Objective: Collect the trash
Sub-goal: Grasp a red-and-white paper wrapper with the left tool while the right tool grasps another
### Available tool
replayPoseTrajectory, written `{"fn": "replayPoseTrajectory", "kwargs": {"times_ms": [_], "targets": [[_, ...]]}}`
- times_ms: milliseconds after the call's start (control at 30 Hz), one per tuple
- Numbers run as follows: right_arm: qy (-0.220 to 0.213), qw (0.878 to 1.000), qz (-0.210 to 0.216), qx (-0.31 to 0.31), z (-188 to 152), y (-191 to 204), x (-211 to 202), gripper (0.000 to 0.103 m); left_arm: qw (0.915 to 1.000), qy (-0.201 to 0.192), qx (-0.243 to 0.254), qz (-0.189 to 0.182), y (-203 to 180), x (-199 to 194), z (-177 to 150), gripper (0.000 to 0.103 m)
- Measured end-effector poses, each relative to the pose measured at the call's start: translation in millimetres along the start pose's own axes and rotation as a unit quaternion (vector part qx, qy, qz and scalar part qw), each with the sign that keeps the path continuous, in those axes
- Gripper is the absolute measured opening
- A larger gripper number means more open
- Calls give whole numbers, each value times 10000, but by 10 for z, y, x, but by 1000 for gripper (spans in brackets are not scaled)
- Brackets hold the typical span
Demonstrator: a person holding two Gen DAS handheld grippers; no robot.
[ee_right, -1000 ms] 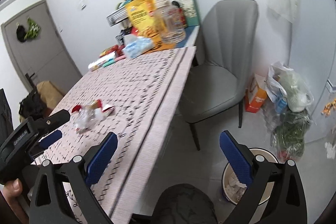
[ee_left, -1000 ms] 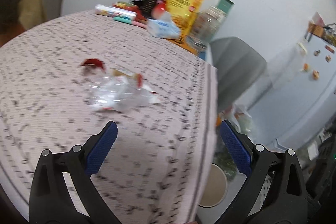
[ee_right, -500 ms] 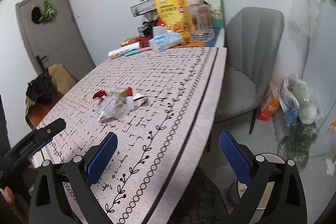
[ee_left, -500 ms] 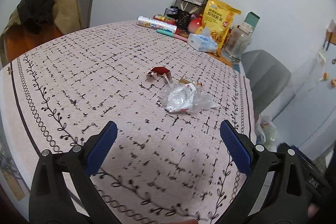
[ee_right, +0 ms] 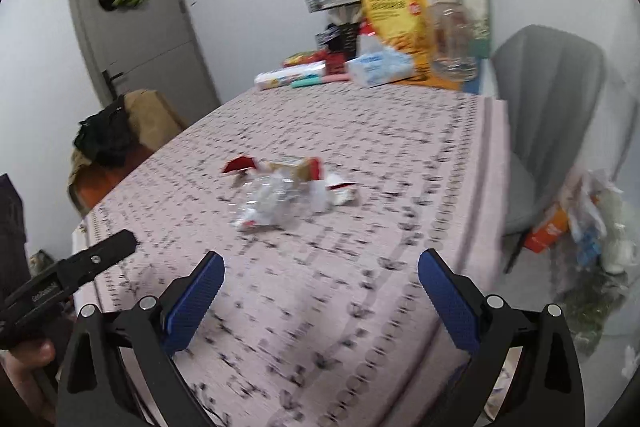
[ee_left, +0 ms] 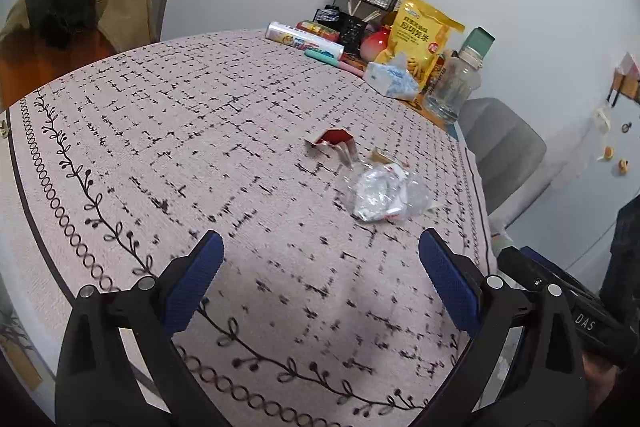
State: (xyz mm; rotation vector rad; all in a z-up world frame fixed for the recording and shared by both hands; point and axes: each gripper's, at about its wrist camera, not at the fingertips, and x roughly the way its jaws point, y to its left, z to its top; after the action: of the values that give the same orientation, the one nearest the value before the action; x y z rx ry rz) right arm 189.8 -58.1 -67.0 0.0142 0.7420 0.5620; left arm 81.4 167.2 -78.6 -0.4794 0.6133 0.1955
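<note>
My left gripper [ee_left: 320, 267]: jaws spread wide and holding nothing, low in the left wrist frame, hovering over the near part of the tablecloth.
My right gripper [ee_right: 320, 275]: jaws likewise released and bare, low in the right wrist frame, above the tablecloth near its edge.
Tablecloth [ee_left: 180, 131]: pale pink with black dashes and a vine-and-ring border; it fills the middle of both views.
Crumpled clear plastic [ee_left: 384, 193]: the main piece of trash, lying on the cloth right of centre in the left view, ahead of my left jaws and well apart from them; in the right view it sits just left of centre [ee_right: 276, 203], blurred.
Red wrapper scrap [ee_left: 334, 139]: on the cloth just up and left of the plastic in the left view, near it.
Tan and red packet [ee_right: 298, 167]: lies at the upper side of the plastic in the right view; too blurred to tell whether they touch.
Yellow snack bag [ee_left: 420, 35]: upright in the upper right of the left view.
Tissue pack [ee_left: 390, 79]: just below the bag.
Grey chair [ee_right: 556, 107]: right side of the right view, beside the table.
</note>
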Motion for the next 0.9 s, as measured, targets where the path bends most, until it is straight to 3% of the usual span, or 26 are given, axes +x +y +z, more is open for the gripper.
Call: {"fn": "replayPoseTrajectory", "kwargs": {"times_ms": [100, 267, 567, 900], "targets": [[65, 9999, 116, -72, 81, 88, 172, 93, 9999, 37, -118, -20, 110, 99, 75, 96], [242, 9997, 45, 33, 241, 49, 470, 70, 9994, 167, -310, 14, 237, 297, 208, 83], [516, 9966, -135, 626, 426, -334, 880, 49, 9994, 243, -228, -27, 148, 632, 519, 70], [816, 9905, -24, 1111, 456, -543, 1270, 38, 9986, 496, -194, 7, -72, 1226, 756, 63]]}}
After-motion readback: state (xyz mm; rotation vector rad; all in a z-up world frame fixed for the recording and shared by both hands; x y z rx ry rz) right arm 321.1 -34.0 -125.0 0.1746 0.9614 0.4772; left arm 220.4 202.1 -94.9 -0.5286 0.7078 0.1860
